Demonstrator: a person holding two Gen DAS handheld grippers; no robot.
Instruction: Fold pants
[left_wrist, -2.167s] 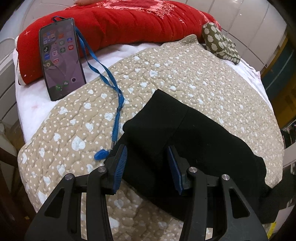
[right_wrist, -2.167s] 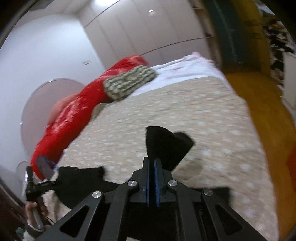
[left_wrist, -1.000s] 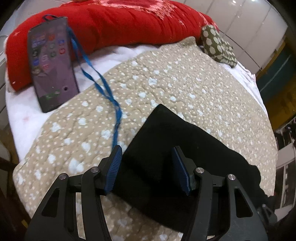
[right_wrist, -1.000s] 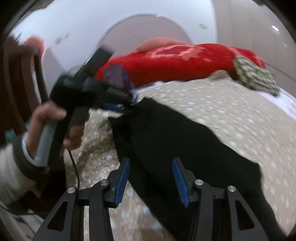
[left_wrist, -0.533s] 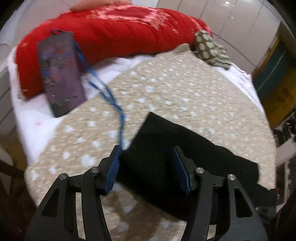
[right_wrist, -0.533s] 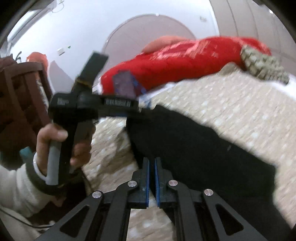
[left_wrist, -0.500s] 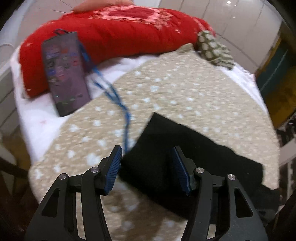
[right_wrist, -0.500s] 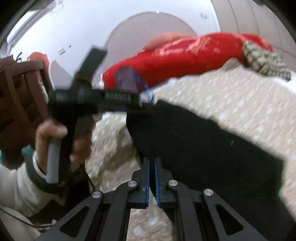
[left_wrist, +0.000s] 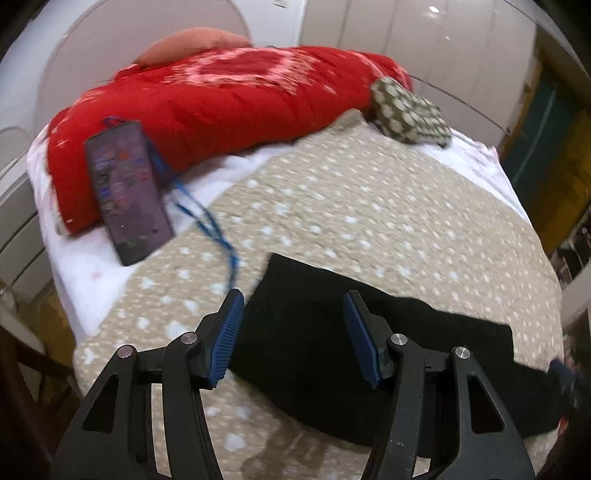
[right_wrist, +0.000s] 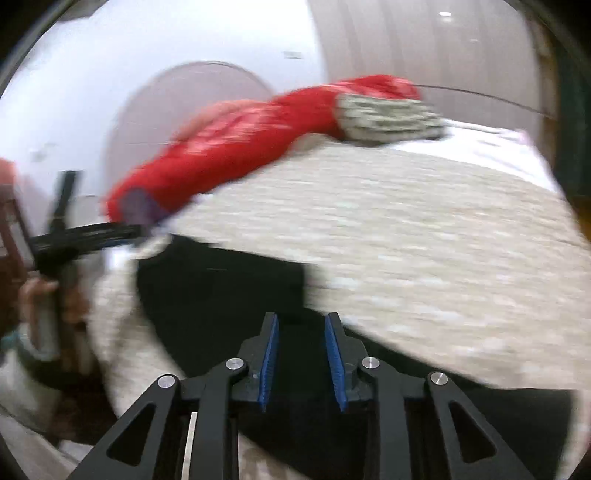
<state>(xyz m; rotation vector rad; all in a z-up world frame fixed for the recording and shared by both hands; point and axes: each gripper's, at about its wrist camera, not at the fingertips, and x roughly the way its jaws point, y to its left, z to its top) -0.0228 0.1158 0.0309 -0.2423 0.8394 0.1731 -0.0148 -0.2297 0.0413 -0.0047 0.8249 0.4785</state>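
Observation:
Black pants (left_wrist: 443, 350) lie folded in a long strip on the beige dotted quilt (left_wrist: 369, 206). My left gripper (left_wrist: 293, 306) hovers open over the strip's left end, with cloth showing below the gap and neither pad touching it. In the blurred right wrist view the pants (right_wrist: 221, 288) run from the left to under my right gripper (right_wrist: 301, 317). Its jaws stand partly apart and are opening, with dark cloth beneath them and nothing pinched. A hand (right_wrist: 40, 295) at the left edge holds the left gripper.
A phone (left_wrist: 125, 195) with a blue lanyard (left_wrist: 207, 221) leans on a red duvet (left_wrist: 229, 99) at the head of the bed. A green dotted cushion (left_wrist: 406, 110) lies at the back right. The bed's edge drops off in front and at the right.
My right gripper went from open to shut, has now parted again, and has swung rightward along the pants. My left gripper stayed open and drew up and back a little.

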